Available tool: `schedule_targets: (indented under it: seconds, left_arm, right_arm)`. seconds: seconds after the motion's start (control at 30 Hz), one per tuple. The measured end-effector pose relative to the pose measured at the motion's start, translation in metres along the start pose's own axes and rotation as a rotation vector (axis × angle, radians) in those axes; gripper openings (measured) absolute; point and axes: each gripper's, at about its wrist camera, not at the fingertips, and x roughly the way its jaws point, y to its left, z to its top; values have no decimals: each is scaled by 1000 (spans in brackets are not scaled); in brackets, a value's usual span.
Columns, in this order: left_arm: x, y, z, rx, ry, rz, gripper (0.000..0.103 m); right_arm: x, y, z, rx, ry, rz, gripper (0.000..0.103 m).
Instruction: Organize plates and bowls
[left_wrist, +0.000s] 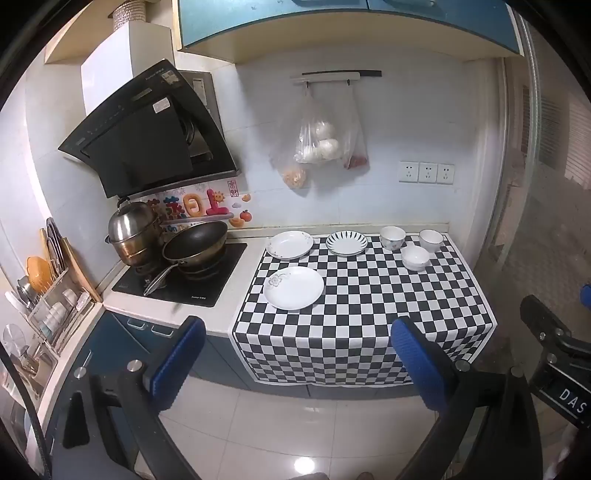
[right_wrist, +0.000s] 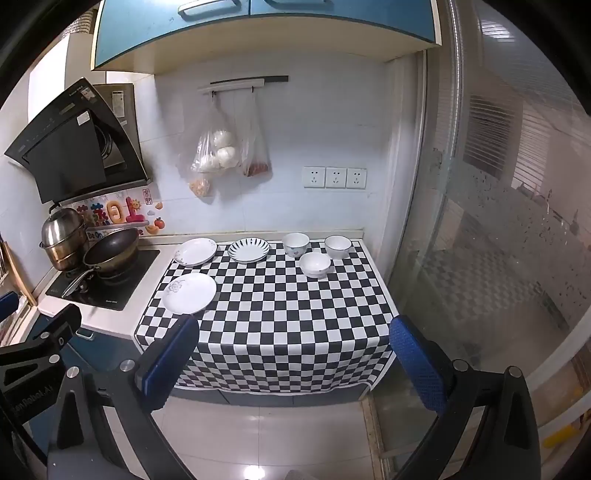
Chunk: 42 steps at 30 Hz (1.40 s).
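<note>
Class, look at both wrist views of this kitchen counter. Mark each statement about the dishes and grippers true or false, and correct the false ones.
1. Three plates lie on the checkered cloth. True.
2. The bowls are stacked in one pile. False: the three bowls stand apart, none nested, including the front bowl.
3. The left gripper holds a plate. False: its fingers are open and empty, short of the counter.
4. The striped plate sits between a white plate and a bowl. True.
5. The right gripper is open. True.
</note>
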Motion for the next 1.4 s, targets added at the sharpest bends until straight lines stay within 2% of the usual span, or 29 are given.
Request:
schedule_targets:
  seconds: [1.03, 1.4]
  left_arm:
    - [-3, -3, 13, -5, -12, 4, 103]
    - [-3, 3, 6, -21, -19, 12, 103]
  right_arm:
    - [-4, -1, 11, -1, -3, -6, 103]
    - [-6, 1, 7, -8, -15, -2, 103]
